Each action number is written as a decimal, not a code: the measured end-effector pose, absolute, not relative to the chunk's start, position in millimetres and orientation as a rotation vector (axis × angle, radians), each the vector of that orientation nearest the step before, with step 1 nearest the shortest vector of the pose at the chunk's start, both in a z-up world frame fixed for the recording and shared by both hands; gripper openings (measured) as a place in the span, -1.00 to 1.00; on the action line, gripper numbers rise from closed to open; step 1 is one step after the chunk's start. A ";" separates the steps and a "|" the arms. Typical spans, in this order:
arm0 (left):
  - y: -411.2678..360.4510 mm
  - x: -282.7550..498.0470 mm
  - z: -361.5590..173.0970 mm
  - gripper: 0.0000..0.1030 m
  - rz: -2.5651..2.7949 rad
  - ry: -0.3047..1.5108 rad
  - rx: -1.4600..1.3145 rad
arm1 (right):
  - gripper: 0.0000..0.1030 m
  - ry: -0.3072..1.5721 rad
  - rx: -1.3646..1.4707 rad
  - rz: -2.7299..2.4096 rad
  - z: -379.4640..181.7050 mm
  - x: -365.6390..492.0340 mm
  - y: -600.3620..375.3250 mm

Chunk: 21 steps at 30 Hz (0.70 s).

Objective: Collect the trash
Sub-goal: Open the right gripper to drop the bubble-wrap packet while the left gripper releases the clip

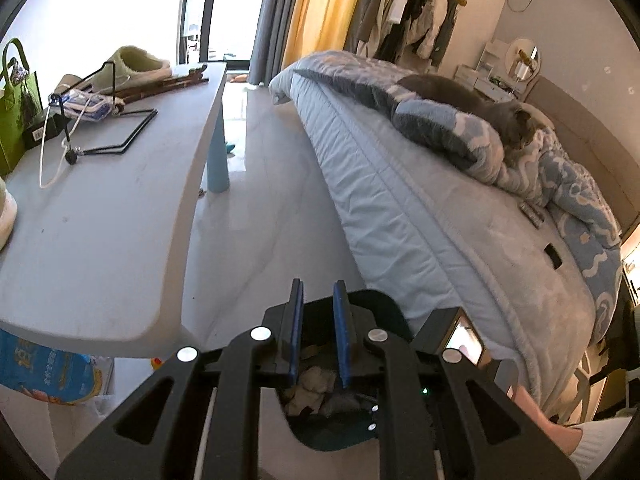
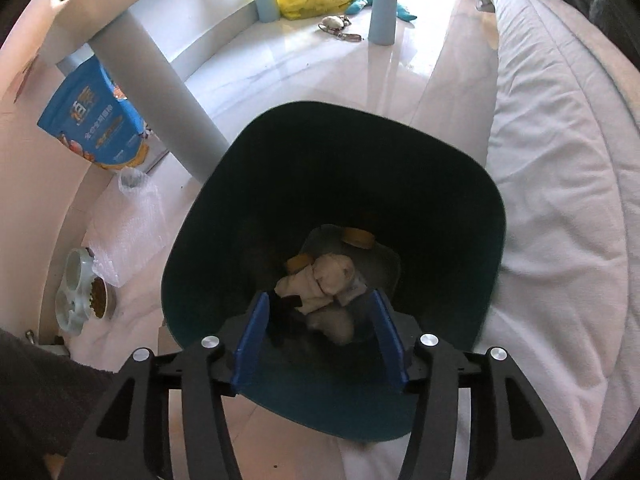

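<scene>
**Both grippers above the trash bin**

In the right wrist view, we see the right gripper (image 2: 320, 336) at lower centre, jaws parted and empty, directly over the dark green bin (image 2: 452, 184). Crumpled tissue (image 2: 316, 280) lies at the bin's bottom, in the centre of the frame. In the left wrist view, our left gripper (image 1: 319, 332) stands at lower centre with a narrow gap, gripping nothing, the bin (image 1: 384, 304) beneath it, between table (image 1: 100, 240) and bed (image 1: 420, 220)
</scene>
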<state>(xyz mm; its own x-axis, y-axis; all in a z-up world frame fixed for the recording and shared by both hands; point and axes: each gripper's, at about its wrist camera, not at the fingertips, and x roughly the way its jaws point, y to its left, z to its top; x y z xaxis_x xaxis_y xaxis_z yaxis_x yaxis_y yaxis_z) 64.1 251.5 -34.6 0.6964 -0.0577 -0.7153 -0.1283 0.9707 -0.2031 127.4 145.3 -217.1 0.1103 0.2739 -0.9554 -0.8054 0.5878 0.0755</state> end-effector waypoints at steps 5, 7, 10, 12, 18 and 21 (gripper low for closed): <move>241.5 65.4 -23.8 -0.68 0.041 0.780 -0.237 | 0.09 1.179 -0.510 0.872 -202.1 127.3 137.4; 235.6 66.3 -19.4 -0.68 0.046 0.772 -0.223 | 0.12 1.152 -0.502 0.878 -192.6 126.0 133.6; 227.1 68.3 -13.9 -0.67 0.048 0.760 -0.203 | 0.13 1.114 -0.492 0.892 -178.6 125.0 128.5; 222.9 70.1 -11.5 -0.67 0.045 0.755 -0.203 | 0.15 1.088 -0.480 0.903 -168.4 124.4 124.4; 205.9 77.4 -7.5 -0.43 0.028 0.748 -0.193 | 0.28 0.989 -0.433 0.923 -133.1 125.6 104.8; 191.6 80.5 -5.4 -0.39 0.008 0.737 -0.173 | 0.32 0.934 -0.388 0.908 -113.0 131.6 85.8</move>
